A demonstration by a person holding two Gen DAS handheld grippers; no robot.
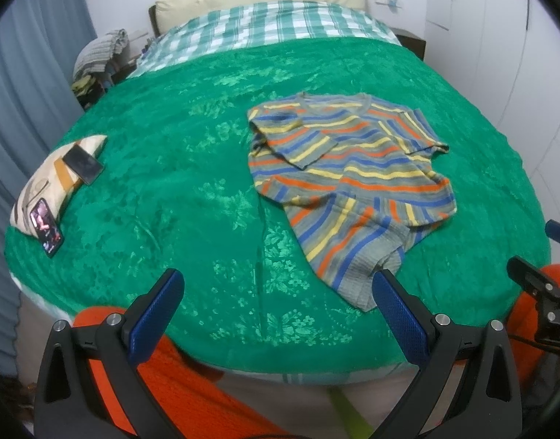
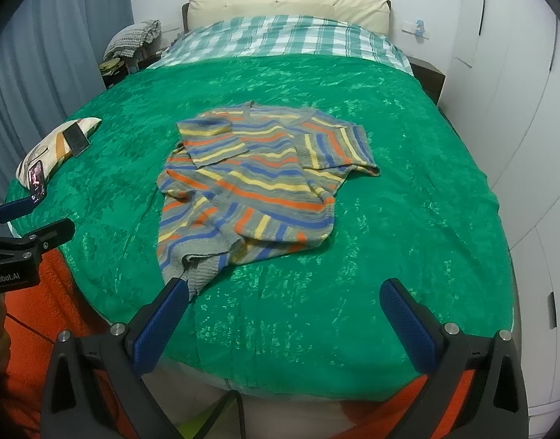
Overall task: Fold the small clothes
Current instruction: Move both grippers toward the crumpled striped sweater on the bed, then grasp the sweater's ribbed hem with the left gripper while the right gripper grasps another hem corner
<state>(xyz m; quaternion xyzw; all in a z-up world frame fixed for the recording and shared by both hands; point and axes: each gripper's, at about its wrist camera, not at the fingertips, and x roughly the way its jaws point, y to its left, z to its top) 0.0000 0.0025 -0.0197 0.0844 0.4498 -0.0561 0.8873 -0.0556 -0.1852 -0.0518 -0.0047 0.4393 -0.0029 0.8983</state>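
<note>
This is a bedroom in someone's home. A double bed fills the room, spread with a green floral bedspread (image 2: 408, 153). At twelve o'clock sit a cream padded headboard (image 2: 287, 3) and a green-and-white checked sheet (image 2: 280, 40). Grey-blue curtains (image 2: 42, 55) hang at nine to ten o'clock, and white wardrobe doors (image 2: 517, 55) stand at two to three o'clock. A cluttered nightstand (image 2: 122, 62) sits at eleven o'clock, and a small patterned pillow (image 2: 49, 150) carrying two phones lies at nine o'clock.

Left tool (image 1: 280, 292), right tool (image 2: 285, 300): black frames, blue textured pads, silver screws.
</note>
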